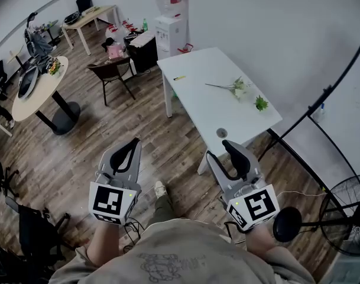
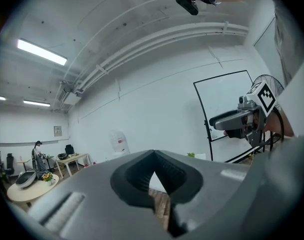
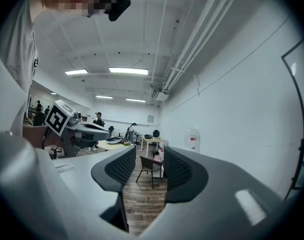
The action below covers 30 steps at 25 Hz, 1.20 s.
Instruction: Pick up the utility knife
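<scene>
The left gripper (image 1: 135, 141) hangs over the plank-wood floor (image 1: 79, 164), its grey jaws closed tip to tip on nothing; the right gripper (image 1: 221, 149) stands wide open and empty, its ribbed black pads apart. The utility knife (image 1: 179, 77) — a small yellow sliver — lies well apart from both, at one o'clock from the left, eleven from the right; it rests near the left edge of a smooth white rectangular table (image 1: 215, 117); flower stems (image 1: 236, 87) lie at the knife's three o'clock.
</scene>
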Available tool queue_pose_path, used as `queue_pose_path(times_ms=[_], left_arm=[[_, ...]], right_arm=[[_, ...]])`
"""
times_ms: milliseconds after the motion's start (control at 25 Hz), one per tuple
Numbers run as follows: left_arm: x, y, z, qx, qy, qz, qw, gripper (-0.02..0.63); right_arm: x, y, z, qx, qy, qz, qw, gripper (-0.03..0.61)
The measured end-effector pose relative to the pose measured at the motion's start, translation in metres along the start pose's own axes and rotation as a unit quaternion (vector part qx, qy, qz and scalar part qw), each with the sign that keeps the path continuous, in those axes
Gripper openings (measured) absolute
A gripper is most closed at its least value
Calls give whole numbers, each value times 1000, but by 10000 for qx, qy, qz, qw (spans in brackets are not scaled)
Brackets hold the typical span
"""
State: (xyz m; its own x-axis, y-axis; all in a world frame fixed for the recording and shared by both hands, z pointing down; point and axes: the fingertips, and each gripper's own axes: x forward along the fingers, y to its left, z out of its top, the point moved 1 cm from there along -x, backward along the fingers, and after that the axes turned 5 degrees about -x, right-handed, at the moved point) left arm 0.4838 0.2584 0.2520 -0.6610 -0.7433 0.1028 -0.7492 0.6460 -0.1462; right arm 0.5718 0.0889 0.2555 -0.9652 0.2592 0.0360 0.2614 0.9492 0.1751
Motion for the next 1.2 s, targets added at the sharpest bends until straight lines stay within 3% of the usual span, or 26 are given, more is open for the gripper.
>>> queue_pose_path(times_ms=[280, 600, 840, 1200], left_arm=[[46, 43, -13, -116, 52, -32, 9999, 0], [118, 128, -21, -210, 182, -82, 9996, 0], [175, 194, -29, -208, 226, -231, 9993, 0], [233, 260, -41, -21, 360, -485, 9982, 0]], right_arm=[[62, -19, -16, 56, 267, 7, 9996, 192], [172, -48, -21, 154, 524, -20, 9985, 189], [262, -65, -24, 155, 707, -104, 9973, 184], [360, -77, -34, 232, 952, -190, 9950, 192]])
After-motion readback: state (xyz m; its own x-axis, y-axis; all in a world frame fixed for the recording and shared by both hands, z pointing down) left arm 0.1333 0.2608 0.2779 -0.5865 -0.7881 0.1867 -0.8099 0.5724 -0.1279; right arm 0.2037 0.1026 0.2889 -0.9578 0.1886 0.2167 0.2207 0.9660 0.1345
